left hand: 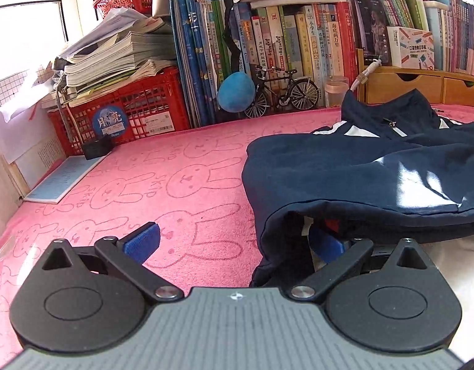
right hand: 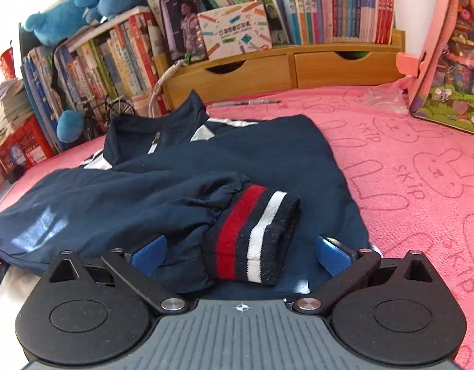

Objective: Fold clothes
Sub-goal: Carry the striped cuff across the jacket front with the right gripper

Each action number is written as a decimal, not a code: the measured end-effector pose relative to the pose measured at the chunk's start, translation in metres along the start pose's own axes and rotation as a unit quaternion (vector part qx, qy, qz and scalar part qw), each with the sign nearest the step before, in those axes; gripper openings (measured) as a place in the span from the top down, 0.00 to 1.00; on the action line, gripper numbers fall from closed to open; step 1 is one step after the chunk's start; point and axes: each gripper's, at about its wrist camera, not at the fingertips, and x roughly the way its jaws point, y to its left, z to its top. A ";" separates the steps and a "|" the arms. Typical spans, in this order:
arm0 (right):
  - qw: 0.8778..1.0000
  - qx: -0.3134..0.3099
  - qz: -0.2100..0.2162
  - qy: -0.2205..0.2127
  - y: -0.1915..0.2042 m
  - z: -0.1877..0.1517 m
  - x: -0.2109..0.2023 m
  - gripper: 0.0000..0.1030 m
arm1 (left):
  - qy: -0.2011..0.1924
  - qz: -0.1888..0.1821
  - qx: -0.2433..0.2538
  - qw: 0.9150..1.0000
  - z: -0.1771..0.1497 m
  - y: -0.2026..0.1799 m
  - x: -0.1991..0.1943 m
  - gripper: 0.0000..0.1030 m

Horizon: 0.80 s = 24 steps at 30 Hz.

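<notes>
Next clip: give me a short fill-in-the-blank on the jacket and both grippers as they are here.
1. The jacket is mainly ____ in colour.
2. The sleeve cuff lies between the open fingers of the ____ gripper.
3. The cloth under the jacket is printed with ____.
4. One finger of the left gripper is hidden under the jacket's ____.

Missing words: navy; right; rabbits; hem

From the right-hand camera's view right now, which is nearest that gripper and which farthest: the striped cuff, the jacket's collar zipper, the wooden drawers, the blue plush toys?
1. Striped cuff: lying between the open fingers of the right gripper.
2. Collar zipper: farther back, left of centre, on the navy jacket.
3. Wooden drawers: behind the jacket, at the table's back edge.
4. Blue plush toys: top left, atop the books.
</notes>
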 end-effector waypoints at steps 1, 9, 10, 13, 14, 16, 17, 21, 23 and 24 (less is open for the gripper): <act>1.000 -0.014 -0.004 -0.004 0.006 -0.002 0.003 0.09 | 0.007 0.005 -0.003 1.000 -0.001 -0.001 0.004 0.00; 0.996 -0.052 -0.018 -0.071 0.021 0.031 -0.001 0.65 | 0.028 0.026 -0.038 0.999 -0.007 0.014 0.014 0.00; 0.995 -0.057 -0.023 -0.083 0.020 0.038 0.000 0.66 | 0.030 0.027 -0.044 0.998 -0.007 0.016 0.014 0.00; 0.993 -0.055 -0.026 -0.099 0.013 0.053 0.008 0.67 | 0.034 0.030 -0.061 0.997 -0.009 0.024 0.017 0.00; 0.994 -0.050 -0.026 -0.097 0.009 0.056 0.012 0.67 | 0.036 0.031 -0.067 0.997 -0.009 0.026 0.017 0.00; 0.994 -0.053 -0.039 -0.082 0.006 0.056 0.024 0.68 | 0.038 0.032 -0.078 0.996 -0.010 0.031 0.018 0.00; 0.995 -0.054 -0.045 -0.075 0.004 0.056 0.030 0.68 | 0.037 0.031 -0.082 0.995 -0.010 0.032 0.018 0.00; 0.997 -0.042 -0.042 -0.041 -0.007 0.041 0.046 0.67 | 0.042 0.027 -0.089 0.995 -0.010 0.035 0.018 0.00; 0.998 -0.029 -0.037 -0.046 -0.014 0.038 0.043 0.66 | 0.042 0.027 -0.080 0.996 -0.011 0.034 0.014 0.00; 0.998 -0.023 -0.036 -0.049 -0.016 0.038 0.040 0.63 | 0.042 0.028 -0.075 0.996 -0.011 0.034 0.012 0.00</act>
